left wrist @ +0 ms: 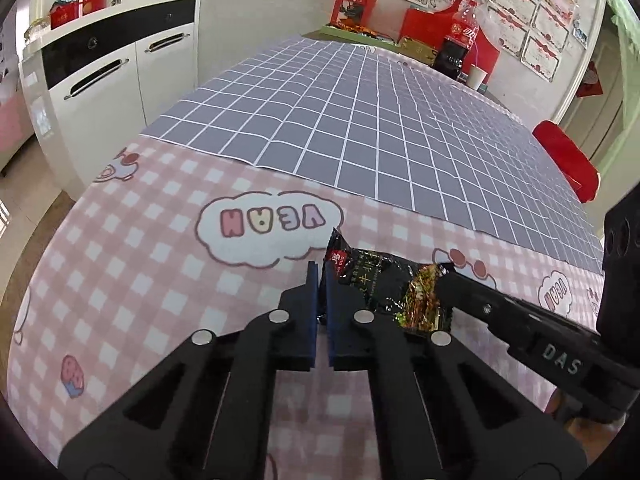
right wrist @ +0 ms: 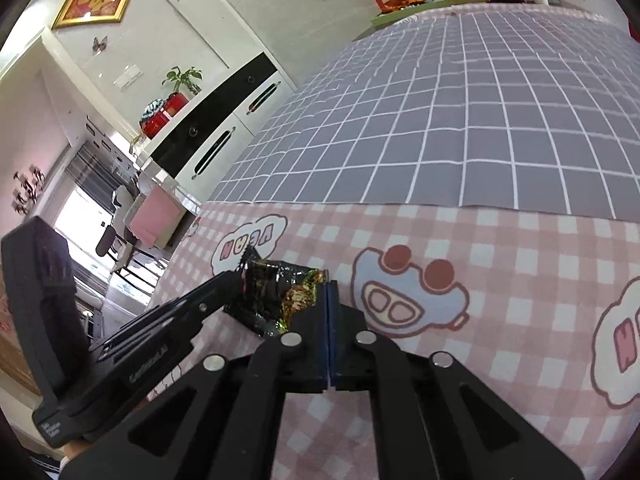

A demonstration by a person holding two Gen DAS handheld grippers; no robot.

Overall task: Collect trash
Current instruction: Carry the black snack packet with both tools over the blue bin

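Both cameras ride low over the near end of the desk point(left wrist: 120, 248), each looking forward and downward along its own gripper fingers.

The left wrist view faces up the length of the desk toward the far end, close to the pink cloth, with the right gripper point(left wrist: 444, 270) entering from its right edge.

The right wrist view faces the same way but is turned more toward the white cabinet point(right wrist: 224, 136); the left gripper point(right wrist: 236, 280) enters from its left.

Both share the black wrapper point(left wrist: 372, 280), the near pink cloth, the grey checked sheet point(left wrist: 360, 120) and the cabinet.
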